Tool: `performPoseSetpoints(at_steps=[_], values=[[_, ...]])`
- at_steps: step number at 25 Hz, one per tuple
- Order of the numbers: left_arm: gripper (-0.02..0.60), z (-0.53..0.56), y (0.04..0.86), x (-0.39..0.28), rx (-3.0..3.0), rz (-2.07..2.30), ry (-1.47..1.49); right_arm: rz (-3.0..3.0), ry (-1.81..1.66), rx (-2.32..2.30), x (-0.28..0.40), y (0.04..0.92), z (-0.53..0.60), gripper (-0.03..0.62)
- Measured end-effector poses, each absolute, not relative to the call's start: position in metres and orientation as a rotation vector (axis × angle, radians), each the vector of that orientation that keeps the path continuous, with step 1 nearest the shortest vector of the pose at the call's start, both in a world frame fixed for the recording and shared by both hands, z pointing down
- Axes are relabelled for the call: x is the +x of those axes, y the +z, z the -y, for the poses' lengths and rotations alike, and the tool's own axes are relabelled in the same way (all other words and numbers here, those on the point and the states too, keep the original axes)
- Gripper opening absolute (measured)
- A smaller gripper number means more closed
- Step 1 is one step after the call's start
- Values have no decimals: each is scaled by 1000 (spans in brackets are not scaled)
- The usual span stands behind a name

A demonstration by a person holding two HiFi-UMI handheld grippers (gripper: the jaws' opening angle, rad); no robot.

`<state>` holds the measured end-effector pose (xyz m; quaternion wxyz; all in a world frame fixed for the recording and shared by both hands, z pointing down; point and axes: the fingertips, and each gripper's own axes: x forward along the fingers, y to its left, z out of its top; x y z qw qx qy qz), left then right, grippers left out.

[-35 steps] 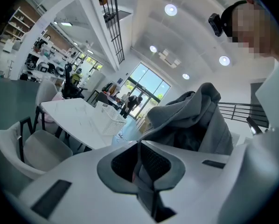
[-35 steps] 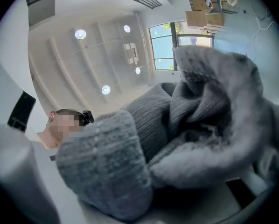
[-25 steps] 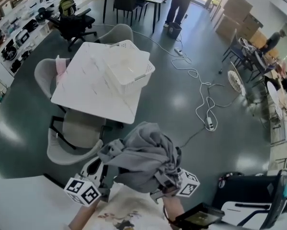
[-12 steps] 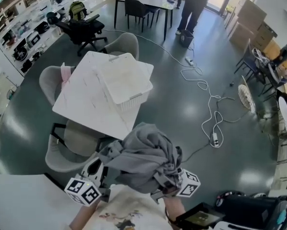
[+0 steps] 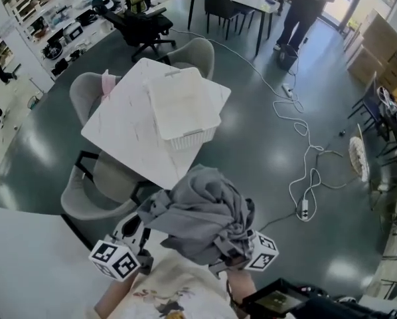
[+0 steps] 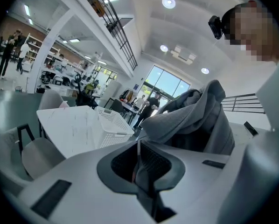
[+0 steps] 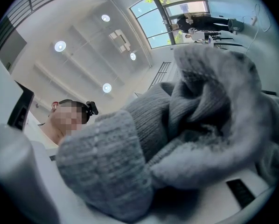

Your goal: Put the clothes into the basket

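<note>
- The grey clothes [image 5: 202,214] are held as one crumpled bundle in the air, close in front of the person's chest, well apart from the basket [image 5: 183,108].
- The right hand-held gripper [image 5: 233,256] is buried under the right side of the bundle. Its own view is filled with ribbed grey knit lying between the jaws, so it is noted as clamped on the clothes.
- The left hand-held gripper [image 6: 138,148] is seen at the bundle's lower left edge. Its jaws are pressed together, and the cloth rises just beyond them and to their right. Whether a fold is pinched there cannot be told.
- The basket, white and perforated, is set on the far right part of the white marbled desk [image 5: 129,135], with nothing seen inside it.
- Grey chairs [image 5: 92,191] are placed around the desk, one with something pink on it.
- A white cable [image 5: 305,171] is trailed across the dark green floor to the right.
</note>
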<state>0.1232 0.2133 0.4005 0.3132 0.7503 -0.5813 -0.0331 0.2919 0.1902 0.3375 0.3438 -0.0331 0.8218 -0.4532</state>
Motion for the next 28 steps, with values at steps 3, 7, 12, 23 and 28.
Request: performPoseSetpoints(at_steps=[3, 7, 12, 23, 28], values=[[28, -208, 403, 123, 1951, 1557, -78, -2126, -1201, -56, 289, 338, -179, 253], [28, -194, 406, 118, 1923, 1582, -85, -2118, -1221, -10, 284, 338, -167, 253], [28, -173, 404, 110, 1924, 1583, -87, -2141, -1247, -13, 270, 340, -155, 253], [28, -105, 404, 86, 1951, 1564, -120, -2163, -1246, -36, 242, 336, -91, 253], [28, -69, 401, 68, 1971, 1523, -145, -2189, -1224, -72, 224, 328, -52, 253]])
